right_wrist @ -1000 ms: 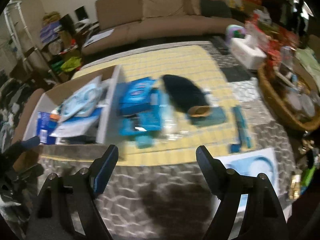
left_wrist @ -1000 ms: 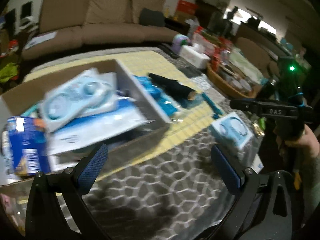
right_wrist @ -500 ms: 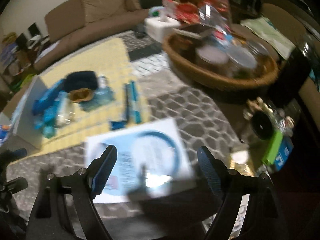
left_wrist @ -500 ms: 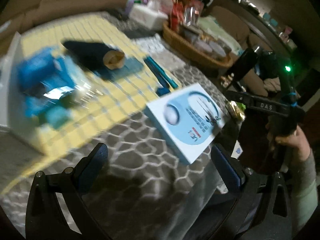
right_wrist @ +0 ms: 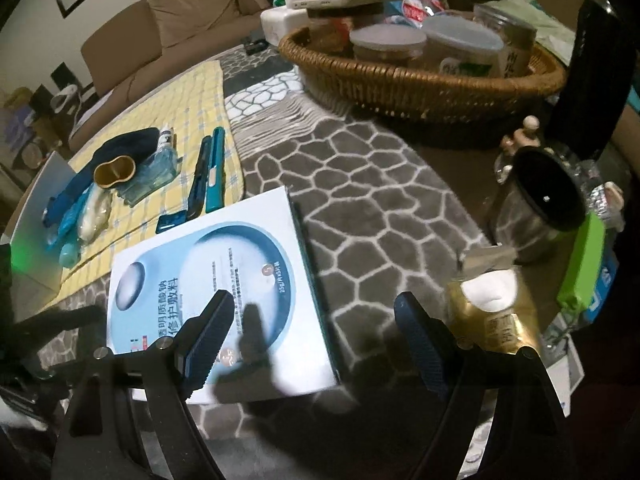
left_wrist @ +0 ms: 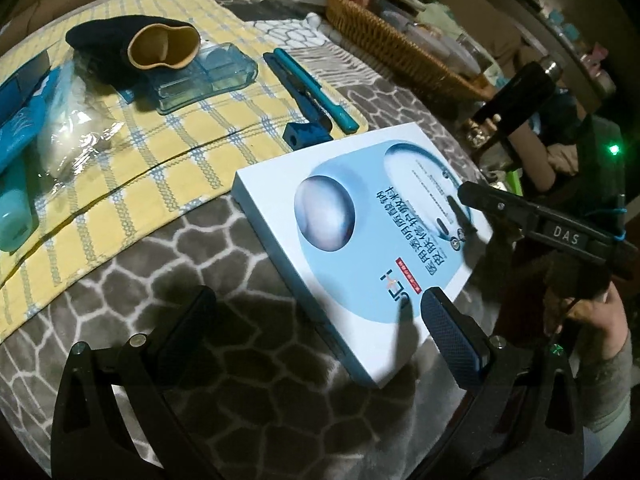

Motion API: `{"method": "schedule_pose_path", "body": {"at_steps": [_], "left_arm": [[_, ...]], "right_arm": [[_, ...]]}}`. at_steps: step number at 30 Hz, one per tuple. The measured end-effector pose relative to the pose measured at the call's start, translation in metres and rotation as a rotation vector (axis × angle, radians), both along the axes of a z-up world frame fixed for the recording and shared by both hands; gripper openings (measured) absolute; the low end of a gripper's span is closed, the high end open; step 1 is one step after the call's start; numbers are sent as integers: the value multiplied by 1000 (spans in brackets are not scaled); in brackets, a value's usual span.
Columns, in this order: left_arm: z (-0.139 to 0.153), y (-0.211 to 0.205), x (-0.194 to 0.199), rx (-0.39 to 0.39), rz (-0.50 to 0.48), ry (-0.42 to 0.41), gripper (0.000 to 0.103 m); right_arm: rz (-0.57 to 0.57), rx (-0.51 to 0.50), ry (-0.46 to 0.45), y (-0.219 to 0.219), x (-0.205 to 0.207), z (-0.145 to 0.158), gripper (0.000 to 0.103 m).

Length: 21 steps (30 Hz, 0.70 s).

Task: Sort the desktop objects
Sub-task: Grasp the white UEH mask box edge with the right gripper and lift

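Note:
A flat white-and-blue box (left_wrist: 360, 240) lies on the grey patterned blanket, its far corner by the yellow checked cloth (left_wrist: 168, 128). My left gripper (left_wrist: 320, 312) hangs open just above the box's near left edge, with its right finger over the near corner. My right gripper (right_wrist: 314, 312) is open too, low over the box (right_wrist: 208, 280), and the box's right edge runs between its fingers. Neither one touches the box. In the left wrist view, the right gripper (left_wrist: 520, 216) reaches in over the box's far right side.
On the cloth lie a dark pouch with a tan opening (left_wrist: 120, 48), a clear blue case (left_wrist: 204, 76), two teal pens (left_wrist: 308, 84), a small blue block (left_wrist: 304, 134) and a plastic bag (left_wrist: 72, 120). A wicker basket (right_wrist: 420, 80) of jars, a black cup (right_wrist: 548, 196) and a gold packet (right_wrist: 492, 316) crowd the right.
Both views have swung from the cardboard box on the left to the flat box on the right. Both grippers have sunk close over it, jaws still open.

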<state>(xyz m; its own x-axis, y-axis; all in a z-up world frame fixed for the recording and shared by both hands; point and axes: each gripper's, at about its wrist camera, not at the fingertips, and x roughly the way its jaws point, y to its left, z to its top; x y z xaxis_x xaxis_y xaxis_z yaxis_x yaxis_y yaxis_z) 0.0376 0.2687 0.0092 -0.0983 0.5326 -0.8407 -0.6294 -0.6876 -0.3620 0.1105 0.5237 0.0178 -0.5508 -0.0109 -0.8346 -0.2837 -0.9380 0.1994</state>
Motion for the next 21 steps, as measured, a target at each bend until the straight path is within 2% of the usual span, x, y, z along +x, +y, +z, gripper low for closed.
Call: {"method": "schedule_pose_path", "body": {"at_steps": [1,3,6,8,9,11,13,15,21], "left_arm": [[0,1,1,-1,-3,10,99],[0,4,2,-5,-9,26,94],[0,11,4,-12,-25,45,87],[1,17,6,-27,-34,51,87],[1,18,7,-36,-29,51,87],[1,13,3,-8,-5,20,87],[6,6,0,16,8,2,87],[18,-1,0,36,8,19,87],[85,-43,-8,125,33,110,89]], "right_arm": [[9,-8,3,-1,-1,-1,82],[27,-15,-3,-5,-5,-5,71],[56,-68,-8,-12,-10,-11,63],[77,-98,-9,-20,-12,-12,62],[81,-71,-17,-27,-13,-11,62],[79,-43,-23,-34,-13,-6,62],[75,-71,-12,-33,-10,0,62],[80,-84,2,-38,-6,13,62],[123,-16,75,-76,-7,75,62]]}}
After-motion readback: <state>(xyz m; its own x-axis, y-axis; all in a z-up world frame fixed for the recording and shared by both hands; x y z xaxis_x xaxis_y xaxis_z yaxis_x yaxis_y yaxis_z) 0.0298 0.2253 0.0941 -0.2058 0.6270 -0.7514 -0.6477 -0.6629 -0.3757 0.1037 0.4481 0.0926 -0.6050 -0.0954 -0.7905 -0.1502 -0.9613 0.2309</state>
